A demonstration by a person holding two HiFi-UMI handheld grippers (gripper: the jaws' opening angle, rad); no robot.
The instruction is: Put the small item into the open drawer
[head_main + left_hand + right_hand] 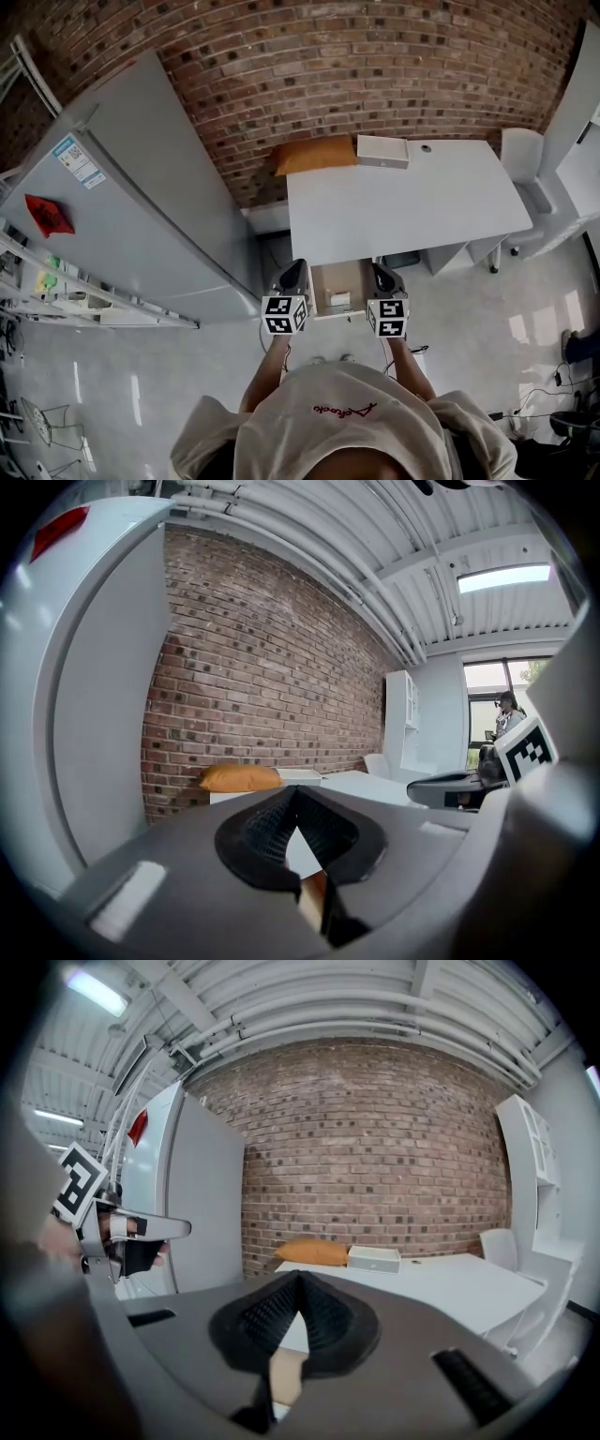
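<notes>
Brick wall (375,66) across the far side. Tall grey fridge (141,206) on the left, stickers on its face.

White table (403,202) set against the wall, right of the fridge. White chair (520,155) at the table's far right corner.

Drawer (342,279) stands open under the table's near edge. Inside is tan, with a small white piece lying at its near end. Its tan inside also shows through the gap under each gripper's tips in both gripper views.

Orange cushion (314,154) at the table's far left corner, against the wall. White box (382,151) just right of the cushion, also on the far edge.

Left gripper (298,269) held at the drawer's left side, right gripper (375,269) at its right side, the drawer between them. Both point toward the table.

Left gripper view: left gripper's (295,794) ribbed pads meet at the tips, with nothing between them. Right gripper view: same reading, right gripper's (298,1279) tips together and nothing held.

Small item (426,148) lies on the table top, far side, just right of the box and apart from it. It is well away from the drawer and both grippers. In the right gripper view it shows as a small dark dot (415,1261) right of the box; too small to tell its shape.
</notes>
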